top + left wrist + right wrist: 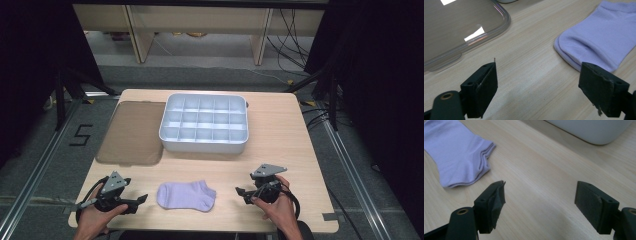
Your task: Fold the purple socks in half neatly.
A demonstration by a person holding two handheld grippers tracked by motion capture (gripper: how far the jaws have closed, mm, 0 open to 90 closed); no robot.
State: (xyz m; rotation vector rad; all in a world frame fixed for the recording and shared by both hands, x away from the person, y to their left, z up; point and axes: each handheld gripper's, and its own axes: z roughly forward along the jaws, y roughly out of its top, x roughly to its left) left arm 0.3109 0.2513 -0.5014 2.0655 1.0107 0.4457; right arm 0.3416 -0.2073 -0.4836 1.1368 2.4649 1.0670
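My left hand (pixel 92 212) holds the left tongs (pixel 141 199) low at the near left, jaws pointing right and standing wide apart with nothing between them. My right hand (pixel 277 205) holds the right tongs (pixel 239 191) at the near right, jaws pointing left, likewise spread and empty. Both forearms come in from the bottom edge.

A white tray (pixel 204 142) with many little boxes inside sits on the wooden table (pixel 280 150). A see-through brown lid (pixel 132 132) lies flat just left of the tray, almost touching it. Behind the table, cables (pixel 295 40) trail on the floor.
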